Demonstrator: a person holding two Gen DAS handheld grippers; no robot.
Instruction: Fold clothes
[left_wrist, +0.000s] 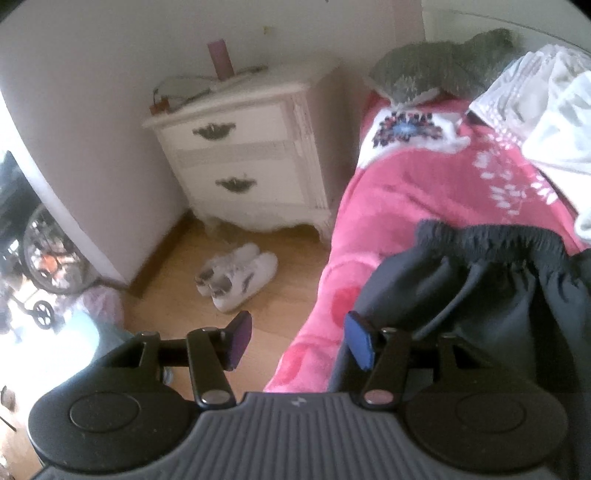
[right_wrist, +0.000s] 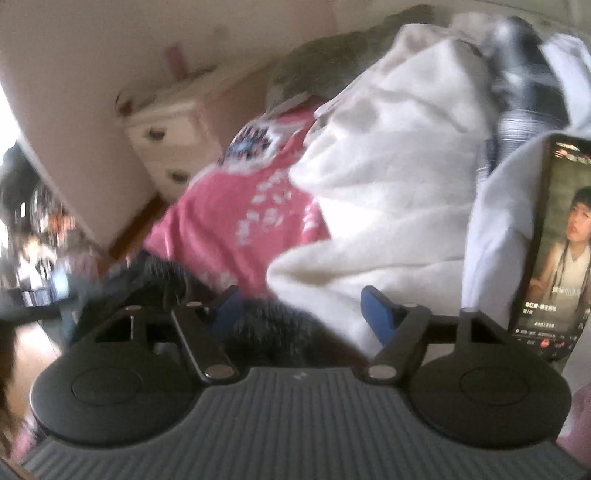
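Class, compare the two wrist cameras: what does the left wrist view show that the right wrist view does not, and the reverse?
Only the left wrist view shows the white shoes on the wooden floor. Only the right wrist view shows the phone with its lit screen and the big white garment. Both show the pink blanket, the white nightstand, the black elastic-waist garment and open tongs.

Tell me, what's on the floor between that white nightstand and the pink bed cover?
A pair of white sneakers sits on the wooden floor between the nightstand and the pink bed cover, seen in the left wrist view.
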